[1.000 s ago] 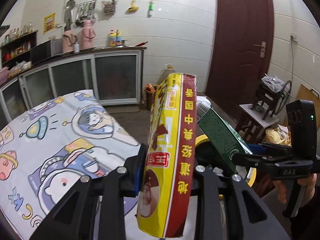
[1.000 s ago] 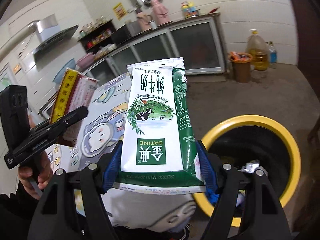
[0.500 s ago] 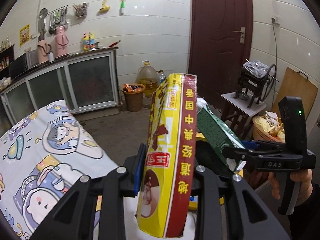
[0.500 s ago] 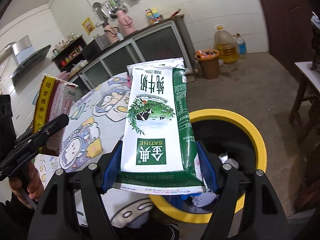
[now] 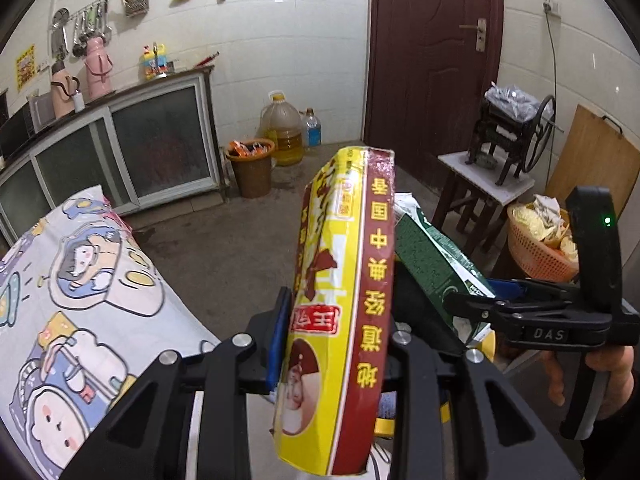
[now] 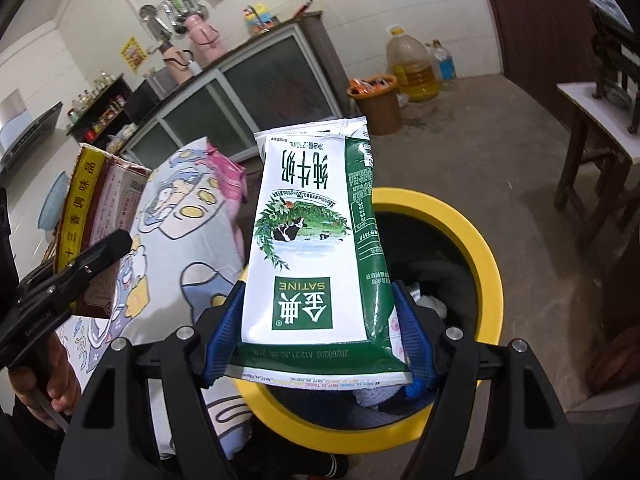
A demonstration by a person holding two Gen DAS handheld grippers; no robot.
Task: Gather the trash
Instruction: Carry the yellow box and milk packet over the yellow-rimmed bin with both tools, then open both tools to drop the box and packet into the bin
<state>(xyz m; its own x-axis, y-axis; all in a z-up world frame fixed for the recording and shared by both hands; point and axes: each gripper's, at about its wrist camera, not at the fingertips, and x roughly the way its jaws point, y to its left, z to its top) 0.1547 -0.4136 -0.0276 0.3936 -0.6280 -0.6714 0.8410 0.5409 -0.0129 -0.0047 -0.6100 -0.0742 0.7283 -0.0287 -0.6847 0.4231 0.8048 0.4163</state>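
Observation:
My left gripper [image 5: 332, 344] is shut on a flattened yellow and red seasoning box [image 5: 340, 304], held upright by its narrow sides. My right gripper [image 6: 320, 336] is shut on a green and white milk carton [image 6: 312, 240], which hangs over the near rim of a round yellow-rimmed trash bin [image 6: 486, 264]. White crumpled trash lies inside the bin. In the left wrist view the milk carton [image 5: 436, 268] shows to the right of the box, in the right gripper [image 5: 492, 304] held by a hand. In the right wrist view the seasoning box [image 6: 100, 224] shows at the left in the left gripper [image 6: 100, 252].
A table under a cartoon-print cloth [image 5: 80, 300] lies to the left, its edge [image 6: 192, 216] next to the bin. A small brown bin [image 6: 376, 104], oil jugs [image 6: 412, 64], a stool with a hand-crank machine [image 5: 500, 152], an orange basket [image 5: 540, 240] and a dark door [image 5: 432, 48] stand around the concrete floor.
Both grippers swung away from the table toward the bin and sank, each keeping its grip. The milk carton now hangs over the bin's rim, and the door and stool have come into the left view.

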